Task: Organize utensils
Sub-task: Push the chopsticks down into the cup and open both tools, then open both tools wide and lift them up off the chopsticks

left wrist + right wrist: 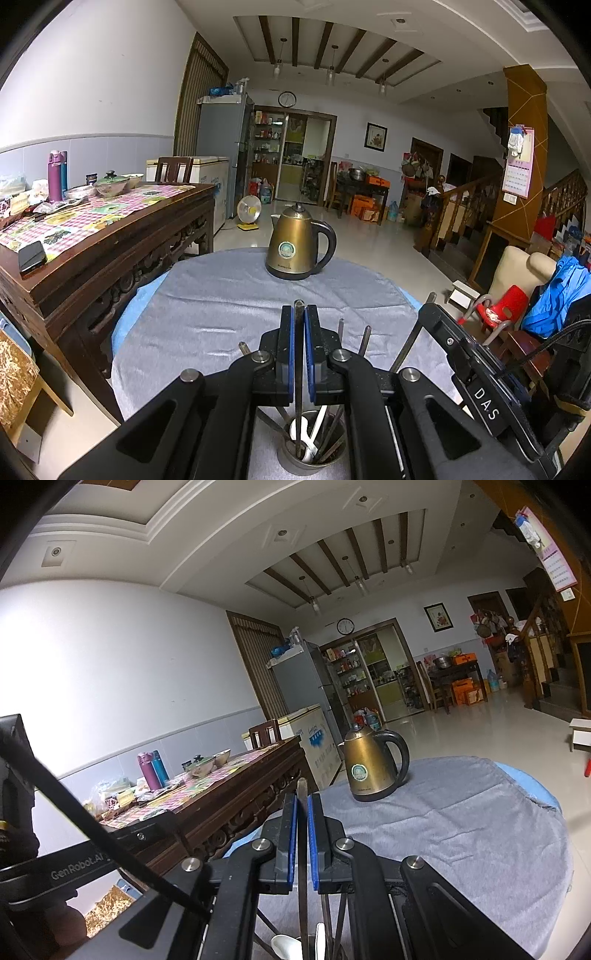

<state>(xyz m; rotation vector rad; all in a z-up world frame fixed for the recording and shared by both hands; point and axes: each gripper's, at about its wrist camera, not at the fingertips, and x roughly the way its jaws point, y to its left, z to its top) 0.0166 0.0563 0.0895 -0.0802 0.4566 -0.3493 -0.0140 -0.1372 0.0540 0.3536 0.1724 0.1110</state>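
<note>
In the left wrist view my left gripper [299, 311] is shut on a dark chopstick [298, 369] that stands upright. Its lower end reaches into a metal cup [295, 466] on the near side of the table. The cup holds a white spoon [301, 428] and several more chopsticks [365, 339]. My right gripper [302, 798] is shut on another dark chopstick [303, 849], also upright. Under it a white spoon [284, 945] and more sticks show; the cup rim is hidden there. The right gripper's body [480, 380] is close on the right of the left one.
A bronze electric kettle [299, 245] [373, 768] stands at the far side of the round table, on its grey cloth [221, 302] [461, 830]. A dark wooden side table [110, 236] with bottles and bowls is close on the left. A red child's chair [502, 302] stands to the right.
</note>
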